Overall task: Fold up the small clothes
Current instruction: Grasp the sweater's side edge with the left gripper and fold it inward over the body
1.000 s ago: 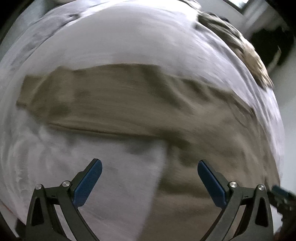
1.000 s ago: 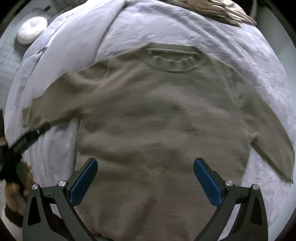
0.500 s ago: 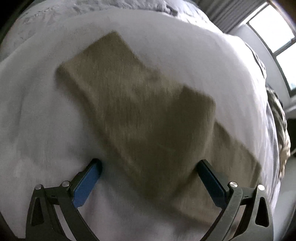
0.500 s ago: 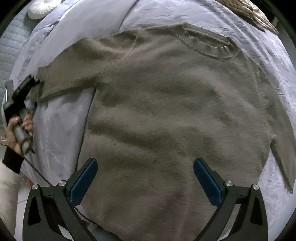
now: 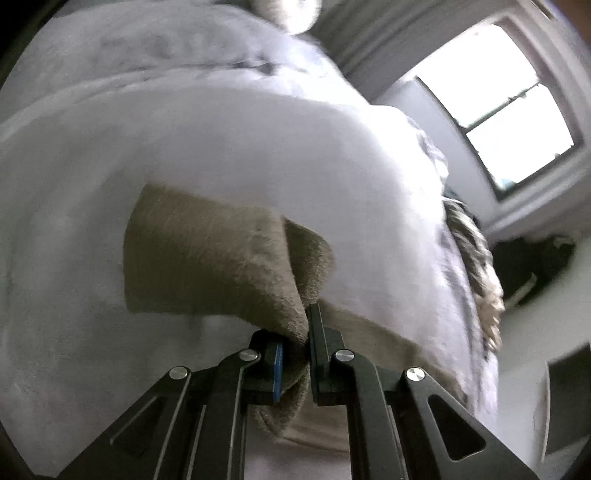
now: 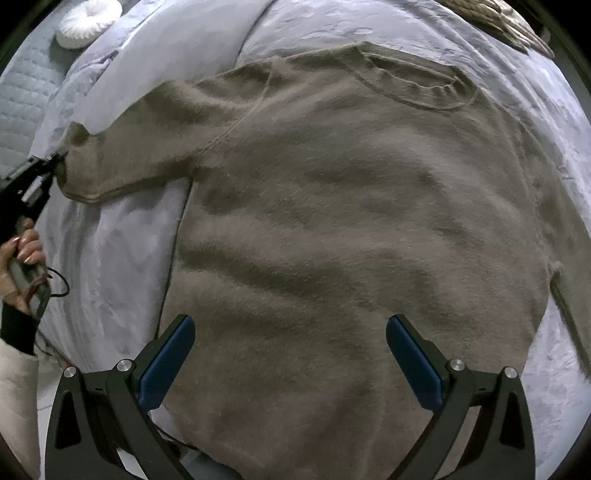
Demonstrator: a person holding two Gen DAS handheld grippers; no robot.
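Observation:
A fuzzy olive-brown sweater (image 6: 351, 221) lies flat on the bed, neckline away from me. In the left wrist view its sleeve (image 5: 207, 258) is bunched up, and the cuff end sits pinched between the jaws of my left gripper (image 5: 295, 332), which are closing on it. From the right wrist camera that left gripper (image 6: 44, 166) shows at the sleeve's tip, held by a person's hand (image 6: 22, 251). My right gripper (image 6: 290, 350) hovers open over the lower body of the sweater, with nothing between its fingers.
A pale lavender bed cover (image 6: 110, 240) lies under the sweater. A white round cushion (image 6: 86, 22) rests at the far left. A beige knitted throw (image 6: 498, 22) lies at the far right edge. A bright window (image 5: 498, 92) stands beyond the bed.
My left gripper swung along the sleeve to its end and went from wide open to shut on the cuff, lifting the fabric into a fold. The right gripper stayed open over the sweater.

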